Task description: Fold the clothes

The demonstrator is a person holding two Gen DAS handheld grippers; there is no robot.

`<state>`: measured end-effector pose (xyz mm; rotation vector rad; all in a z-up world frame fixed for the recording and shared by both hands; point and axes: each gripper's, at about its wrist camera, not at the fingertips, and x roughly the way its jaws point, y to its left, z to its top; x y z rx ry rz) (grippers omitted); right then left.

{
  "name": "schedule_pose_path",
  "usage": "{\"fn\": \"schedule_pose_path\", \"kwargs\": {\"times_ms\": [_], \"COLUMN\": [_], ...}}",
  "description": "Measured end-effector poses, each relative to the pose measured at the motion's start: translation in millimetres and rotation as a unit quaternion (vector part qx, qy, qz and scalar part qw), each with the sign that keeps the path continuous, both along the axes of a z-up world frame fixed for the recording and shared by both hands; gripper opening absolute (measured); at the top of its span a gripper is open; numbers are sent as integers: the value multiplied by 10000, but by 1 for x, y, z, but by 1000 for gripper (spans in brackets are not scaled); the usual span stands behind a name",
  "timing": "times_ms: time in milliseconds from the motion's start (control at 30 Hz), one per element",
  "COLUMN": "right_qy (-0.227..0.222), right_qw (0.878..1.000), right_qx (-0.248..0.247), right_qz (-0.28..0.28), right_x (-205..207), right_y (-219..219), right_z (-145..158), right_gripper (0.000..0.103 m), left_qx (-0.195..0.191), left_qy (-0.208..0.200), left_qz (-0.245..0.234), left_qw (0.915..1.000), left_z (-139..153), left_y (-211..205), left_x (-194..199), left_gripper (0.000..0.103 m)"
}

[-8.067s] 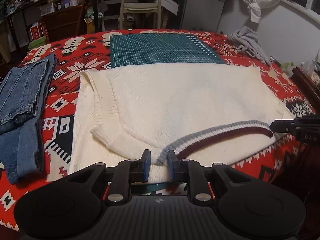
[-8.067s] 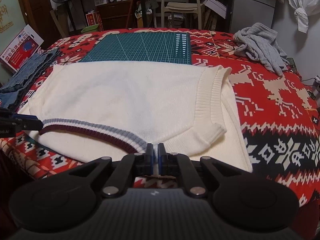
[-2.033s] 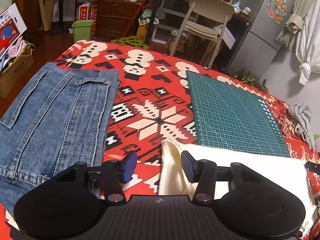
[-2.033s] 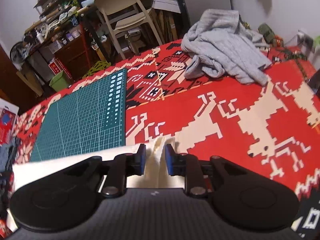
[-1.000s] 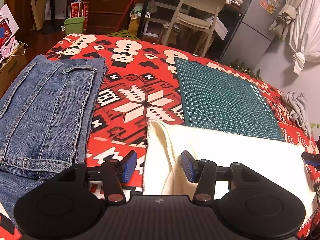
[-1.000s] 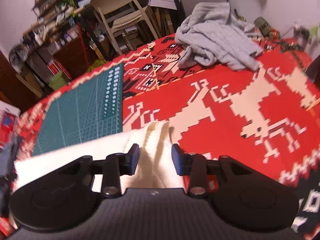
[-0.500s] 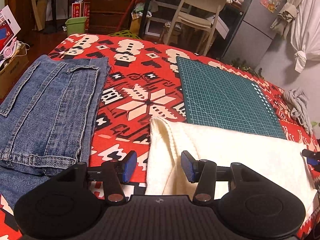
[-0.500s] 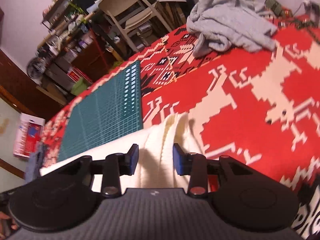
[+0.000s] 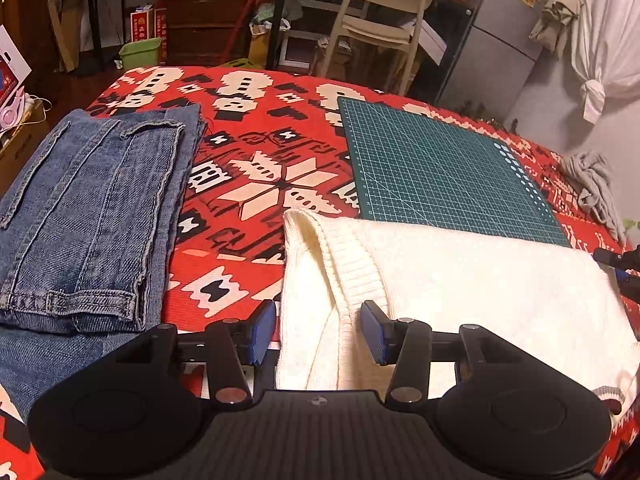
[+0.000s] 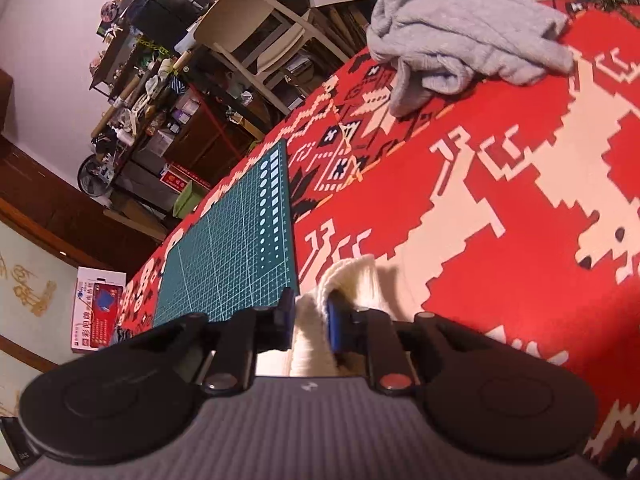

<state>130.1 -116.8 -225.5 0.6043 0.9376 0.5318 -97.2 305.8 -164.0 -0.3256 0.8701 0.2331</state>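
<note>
Beside sweater [image 9: 460, 280] — jeans [image 9: 88, 216], mat [image 9: 436, 172]

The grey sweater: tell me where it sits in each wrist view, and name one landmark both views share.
Left wrist view: the grey sweater is small, at the far right edge, past the mat's right side.
Right wrist view: it fills the upper right, crumpled on the red cloth.
Shared landmark: the green cutting mat.

Garments: 3 (cream sweater [image 9: 460, 280]; folded jeans [image 9: 92, 216]; grey garment [image 10: 460, 20]); cutting mat [image 9: 436, 176]: 1; chair [image 9: 380, 20]: 1; grippers: 2
</note>
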Motion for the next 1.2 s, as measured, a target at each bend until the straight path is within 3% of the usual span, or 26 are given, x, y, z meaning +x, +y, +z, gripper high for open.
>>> {"fn": "schedule_pose_path", "kwargs": {"times_ms": [133, 233, 733, 967, 1067, 1200], "right_qy": [-32, -110, -231, -422, -489, -885], "right_qw": [10000, 9999, 9990, 9956, 9942, 9899], "right_qx": [-16, -68, -148, -492, -588, -992], "right_qz": [39, 35, -347, -670, -761, -490], "right_x": [-6, -6, 0, 5, 6, -7], "right_y": [-4, -6, -16, -28, -35, -26], "right_z": [2, 3, 0, 10, 16, 37], "right_gripper": [21, 7, 8, 7, 7, 7], "left_qx": [18, 58, 153, 123, 102, 246], "left_qy": [0, -10, -20, -49, -69, -228], "left_qz": [-18, -52, -113, -55, -20, 52], "left_qw": [10000, 10000, 9998, 9999, 9999, 9994], "left_z": [0, -1, -1, 1, 2, 13], "left_y": [0, 0, -2, -1, -1, 0], "left_x": [0, 0, 1, 1, 1, 1], "left_gripper": [47, 47, 47, 47, 41, 33]}}
